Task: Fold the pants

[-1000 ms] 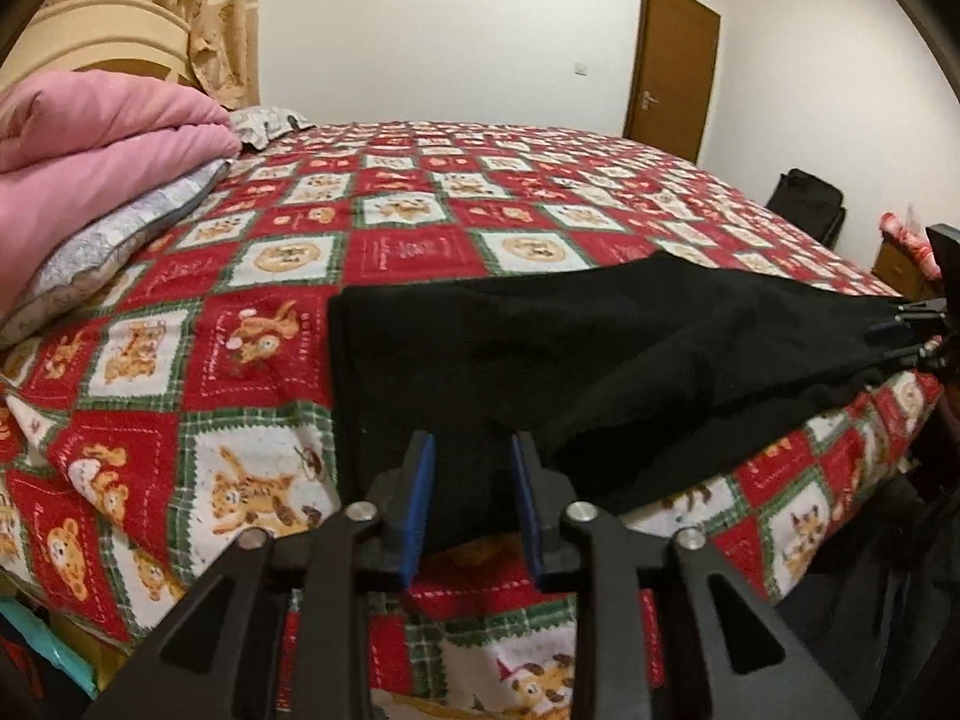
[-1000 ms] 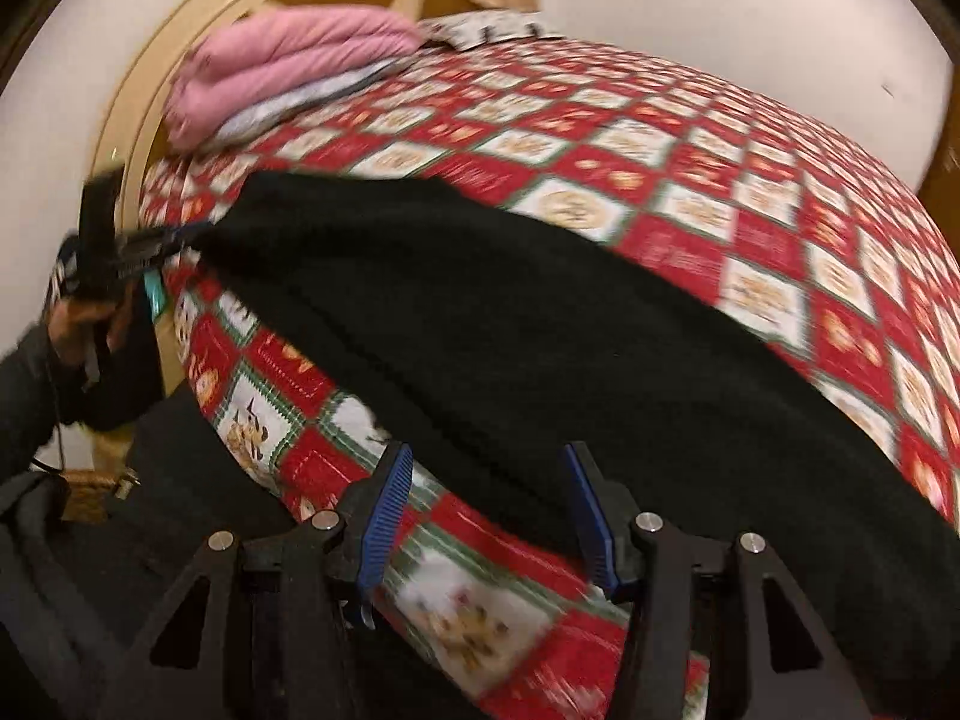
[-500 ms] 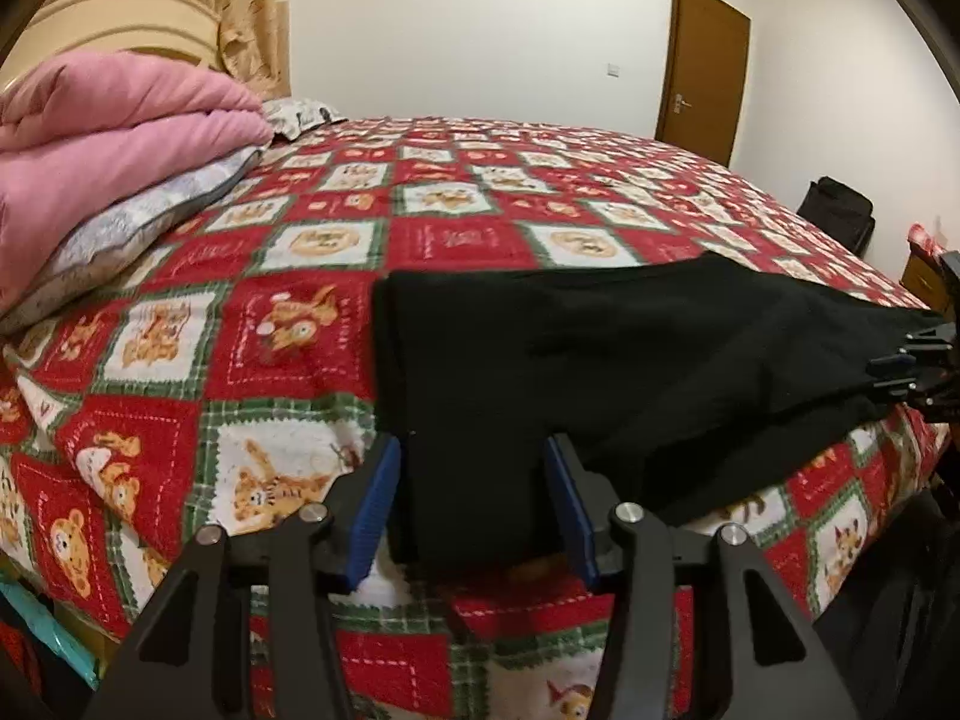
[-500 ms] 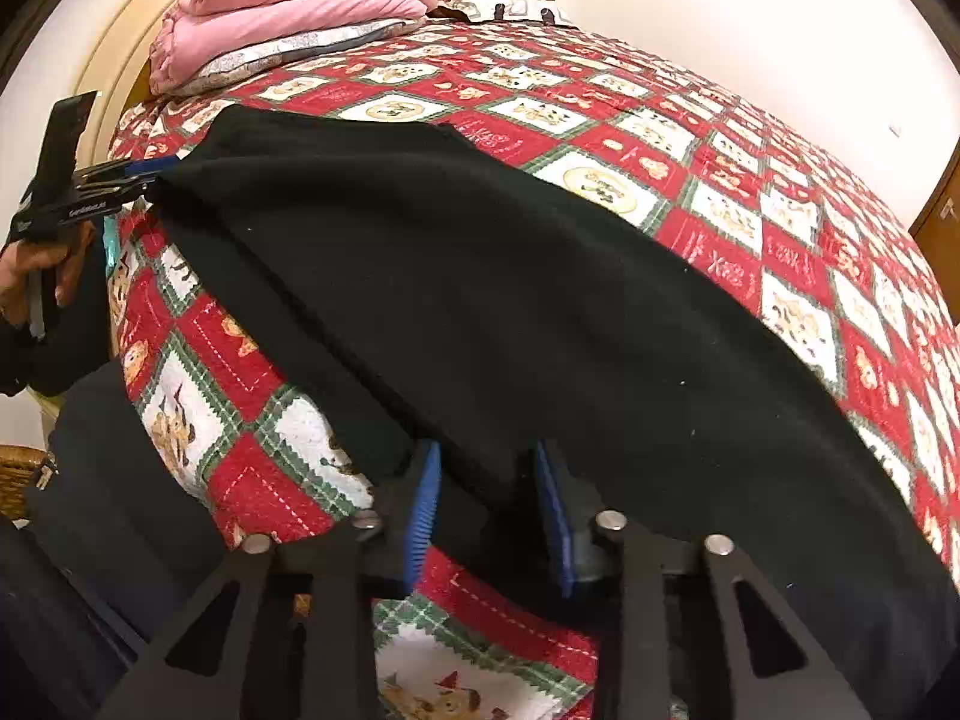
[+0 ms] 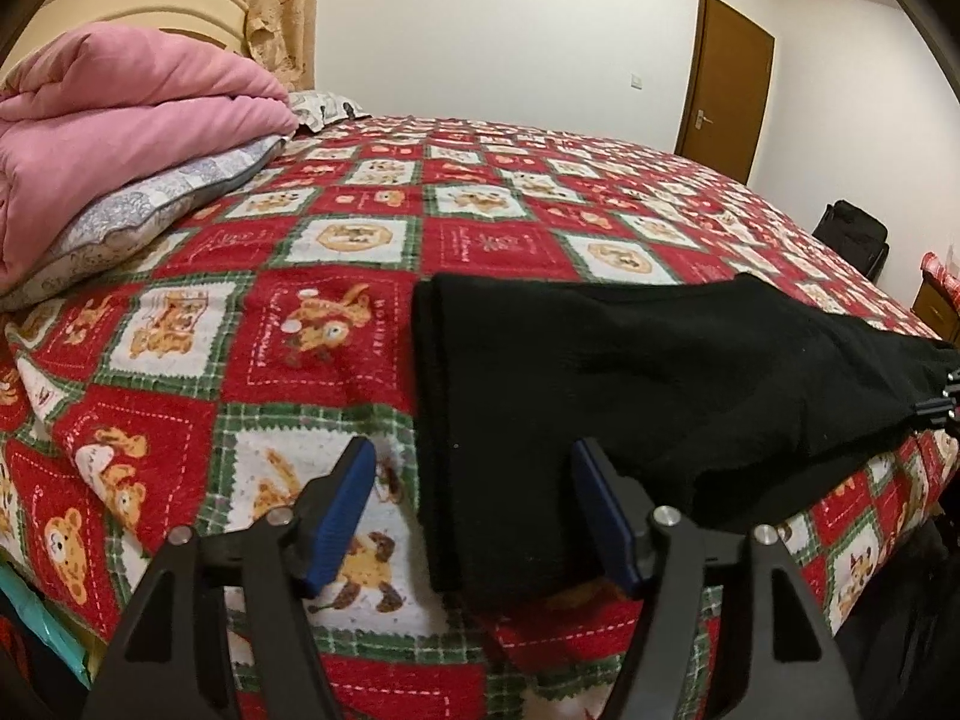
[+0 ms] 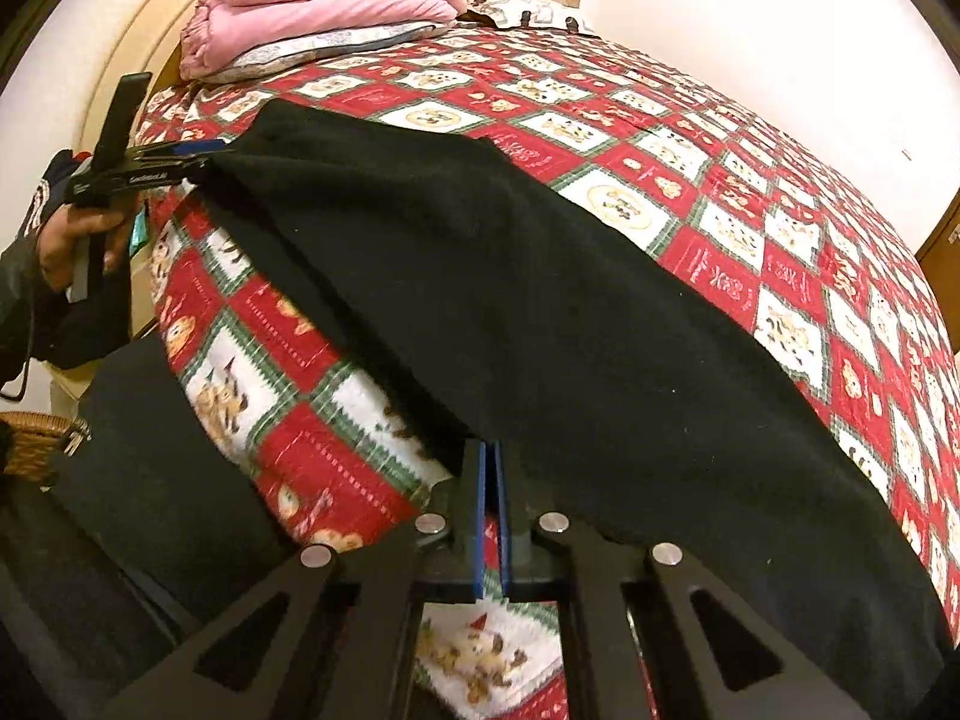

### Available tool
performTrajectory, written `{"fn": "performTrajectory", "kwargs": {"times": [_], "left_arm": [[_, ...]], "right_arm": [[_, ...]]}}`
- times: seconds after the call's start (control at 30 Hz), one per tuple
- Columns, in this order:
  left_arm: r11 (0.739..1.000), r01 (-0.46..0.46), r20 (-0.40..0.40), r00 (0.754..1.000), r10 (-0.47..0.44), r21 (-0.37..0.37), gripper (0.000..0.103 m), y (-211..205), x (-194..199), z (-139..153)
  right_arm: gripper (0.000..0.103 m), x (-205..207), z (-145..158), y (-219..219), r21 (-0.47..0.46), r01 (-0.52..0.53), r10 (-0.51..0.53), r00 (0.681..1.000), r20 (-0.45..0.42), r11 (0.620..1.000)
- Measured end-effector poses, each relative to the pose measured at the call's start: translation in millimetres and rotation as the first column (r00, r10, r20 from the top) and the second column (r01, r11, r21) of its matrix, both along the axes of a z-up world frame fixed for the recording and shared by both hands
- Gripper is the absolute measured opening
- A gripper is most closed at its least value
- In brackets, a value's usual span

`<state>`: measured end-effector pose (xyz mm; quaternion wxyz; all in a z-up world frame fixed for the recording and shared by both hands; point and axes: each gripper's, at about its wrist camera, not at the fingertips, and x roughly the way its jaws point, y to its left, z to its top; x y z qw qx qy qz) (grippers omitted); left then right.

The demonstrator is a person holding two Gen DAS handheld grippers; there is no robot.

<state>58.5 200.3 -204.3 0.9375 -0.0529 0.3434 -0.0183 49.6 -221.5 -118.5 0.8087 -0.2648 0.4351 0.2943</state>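
Observation:
Black pants (image 5: 630, 384) lie flat along the near edge of a bed with a red Christmas-print cover (image 5: 336, 276). My left gripper (image 5: 474, 498) is open, its blue pads on either side of the pants' near left end, not gripping it. In the right wrist view the pants (image 6: 540, 312) stretch across the bed edge. My right gripper (image 6: 492, 480) is shut on the pants' near hem. The left gripper (image 6: 180, 159) shows at the far end, held by a hand.
A folded pink blanket (image 5: 120, 138) lies on a grey pillow (image 5: 150, 210) by the headboard. A brown door (image 5: 729, 102) and a black bag (image 5: 852, 234) are at the far right. A wicker basket (image 6: 30, 444) stands on the floor.
My left gripper has opened wide and let go of the pants' end. My right gripper has closed from open onto the pants' near hem.

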Motion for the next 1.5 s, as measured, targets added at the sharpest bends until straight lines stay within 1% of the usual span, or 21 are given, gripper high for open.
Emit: {"fn": "performTrajectory", "kwargs": {"times": [0.2, 0.33, 0.43, 0.47, 0.53, 0.6, 0.7, 0.77, 0.8, 0.9, 1.0, 1.03, 1.1, 1.17, 1.2, 1.23, 1.3, 1.37, 1.43, 1.47, 1.5], "left_arm": [[1.000, -0.003, -0.003, 1.000, 0.003, 0.004, 0.071, 1, -4, 4], [0.998, -0.007, 0.041, 0.999, 0.005, 0.061, 0.071, -3, -13, 20], [0.998, -0.005, 0.097, 0.995, -0.001, 0.058, 0.071, -9, -15, 37], [0.999, 0.007, 0.109, 0.994, -0.012, 0.049, 0.071, -12, -15, 41], [0.995, 0.024, 0.108, 0.994, -0.034, 0.093, 0.072, -24, -11, 47], [0.990, 0.037, 0.084, 0.995, -0.049, 0.135, 0.072, -31, -2, 44], [0.994, 0.018, 0.053, 0.998, -0.024, 0.109, 0.072, -20, 14, 36], [1.000, -0.004, 0.015, 1.000, 0.004, 0.027, 0.072, -2, 26, 29], [1.000, -0.012, 0.001, 1.000, 0.012, -0.002, 0.069, 2, 29, 27], [0.996, 0.000, -0.014, 1.000, -0.002, -0.084, 0.049, 12, 39, 24], [0.992, 0.007, -0.051, 0.999, -0.014, -0.126, 0.048, 15, 50, 20], [0.991, 0.008, -0.056, 0.998, -0.016, -0.131, 0.045, 15, 52, 19], [0.991, 0.017, -0.054, 0.998, -0.024, -0.130, 0.044, 13, 54, 19], [0.994, 0.019, -0.063, 0.998, -0.026, -0.107, 0.033, 10, 58, 18], [0.994, 0.018, -0.068, 0.997, -0.025, -0.104, 0.018, 11, 60, 18], [0.994, 0.018, -0.069, 0.997, -0.025, -0.112, 0.014, 13, 61, 18], [0.992, 0.016, -0.058, 0.998, -0.024, -0.128, 0.010, 19, 64, 22], [0.993, 0.013, -0.054, 0.998, -0.020, -0.121, 0.010, 22, 68, 27], [0.990, 0.013, -0.061, 0.998, -0.022, -0.137, 0.010, 26, 76, 29], [0.990, 0.018, -0.075, 0.997, -0.028, -0.139, 0.010, 28, 80, 27], [0.991, 0.010, -0.090, 0.996, -0.023, -0.137, 0.010, 30, 84, 24]], "right_arm": [[0.002, 8, -26, -9, -0.028, 0.029, -0.030, 0.998, -0.048, 0.999], [0.001, 3, -21, -10, -0.016, 0.007, -0.008, 0.998, -0.055, 1.000], [0.001, -4, -36, -4, -0.107, -0.033, 0.028, 0.998, -0.048, 0.994], [0.001, -6, -39, -2, -0.116, -0.042, 0.037, 0.998, -0.044, 0.992], [0.001, -7, -34, 0, -0.102, -0.055, 0.050, 0.997, -0.052, 0.993], [0.002, -9, -24, 4, -0.045, -0.089, 0.085, 0.993, -0.085, 0.995], [0.002, -16, -20, 22, -0.030, -0.158, 0.155, 0.984, -0.083, 0.987], [0.002, -21, -22, 39, -0.063, -0.204, 0.201, 0.978, -0.054, 0.977], [0.002, -23, -23, 47, -0.077, -0.222, 0.219, 0.975, -0.046, 0.972], [0.002, -21, -20, 63, -0.060, -0.257, 0.256, 0.966, -0.035, 0.964], [0.002, -14, -14, 80, -0.001, -0.275, 0.275, 0.961, -0.042, 0.961], [0.003, -12, -12, 86, 0.012, -0.277, 0.277, 0.960, -0.040, 0.961], [0.003, -11, -8, 98, 0.014, -0.286, 0.286, 0.958, -0.019, 0.958], [0.003, -6, -7, 111, 0.015, -0.290, 0.291, 0.957, -0.004, 0.957], [0.003, -4, -6, 116, 0.020, -0.291, 0.291, 0.957, 0.000, 0.957], [0.003, -2, -5, 123, 0.026, -0.290, 0.290, 0.957, 0.003, 0.957], [0.003, 2, -3, 135, 0.039, -0.289, 0.289, 0.957, 0.012, 0.957], [0.004, 1, -3, 151, 0.036, -0.306, 0.305, 0.952, 0.032, 0.951], [0.016, -1, -5, 168, 0.027, -0.332, 0.331, 0.943, 0.041, 0.943], [0.048, -3, -5, 178, 0.031, -0.348, 0.346, 0.937, 0.038, 0.937], [0.070, -5, -5, 188, 0.044, -0.366, 0.365, 0.930, 0.031, 0.929]]}}
